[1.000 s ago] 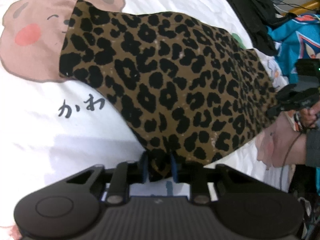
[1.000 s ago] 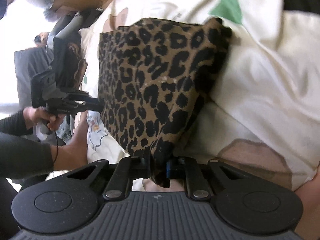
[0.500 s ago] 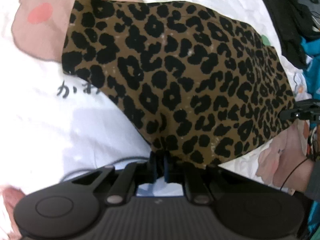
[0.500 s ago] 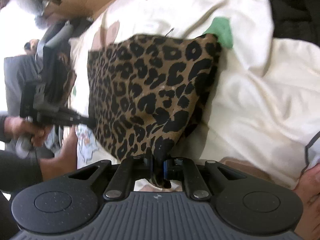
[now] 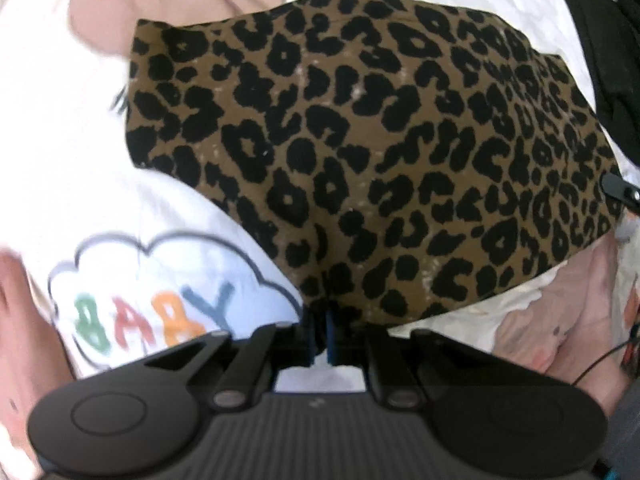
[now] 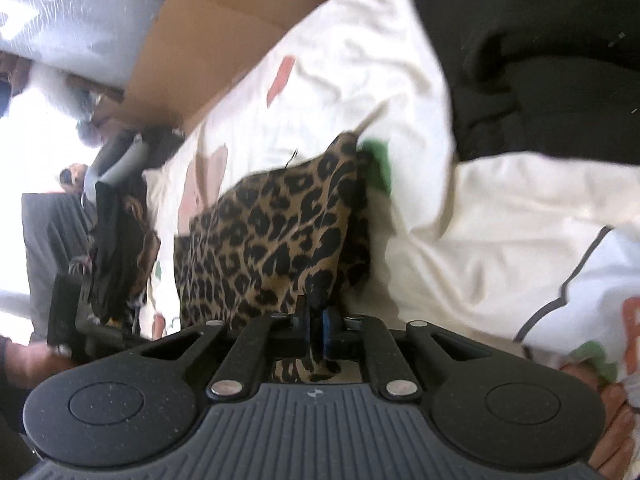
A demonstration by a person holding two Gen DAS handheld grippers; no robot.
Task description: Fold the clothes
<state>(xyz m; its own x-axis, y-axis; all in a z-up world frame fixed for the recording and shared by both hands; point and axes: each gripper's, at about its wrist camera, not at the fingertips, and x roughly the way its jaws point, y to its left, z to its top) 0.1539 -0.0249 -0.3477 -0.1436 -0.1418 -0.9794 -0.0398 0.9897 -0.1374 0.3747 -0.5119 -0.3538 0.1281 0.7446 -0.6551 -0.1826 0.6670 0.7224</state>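
Leopard-print garment, one, between two clamped claws

The skirt is matt leopard-print cloth. Under it lies a bedsheet of smooth printed cotton-like cloth. The left gripper is ribbed matt black plastic.

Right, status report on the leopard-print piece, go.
Left tongs shut on leopard-print garment. Right tongs shut on it too. Garment stretched over printed bedsheet. Black clothing lies beyond, not blocking.

Leopard-print garment, brown w/ black spots, spread over printed sheet, edges pinched.
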